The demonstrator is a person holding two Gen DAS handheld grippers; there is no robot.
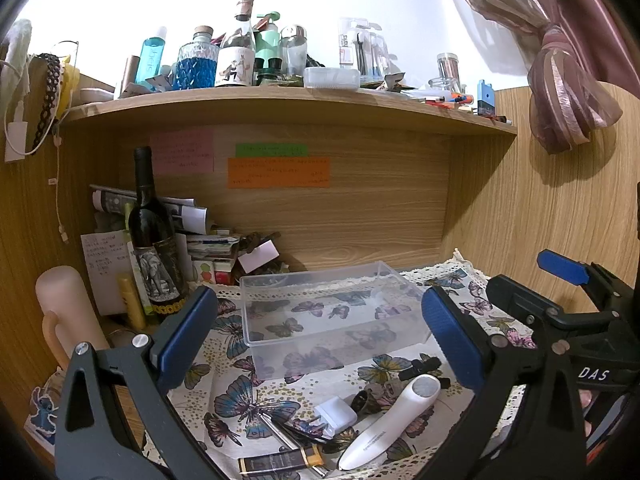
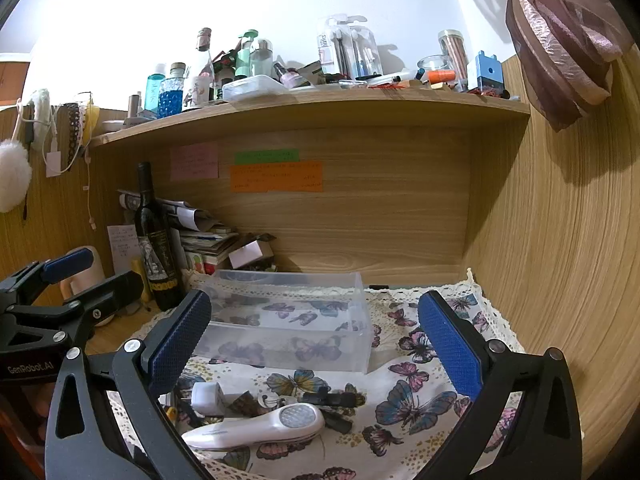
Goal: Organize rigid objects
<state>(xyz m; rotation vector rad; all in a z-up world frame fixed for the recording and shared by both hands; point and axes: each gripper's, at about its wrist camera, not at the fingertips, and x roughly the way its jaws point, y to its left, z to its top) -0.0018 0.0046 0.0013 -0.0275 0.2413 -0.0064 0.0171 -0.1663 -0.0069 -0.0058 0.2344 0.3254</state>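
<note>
A clear plastic box stands empty on the butterfly cloth. In front of it lies a pile: a white handheld device, a white plug adapter, a black clip, a dark flat case and a metal pen. My left gripper hangs open above the pile, facing the box. My right gripper is open too, over the same pile. Each gripper shows at the edge of the other's view.
A dark wine bottle, stacked papers and a pale cylinder crowd the left back corner. A wooden shelf full of bottles overhangs. A wood wall bounds the right, with a pink curtain.
</note>
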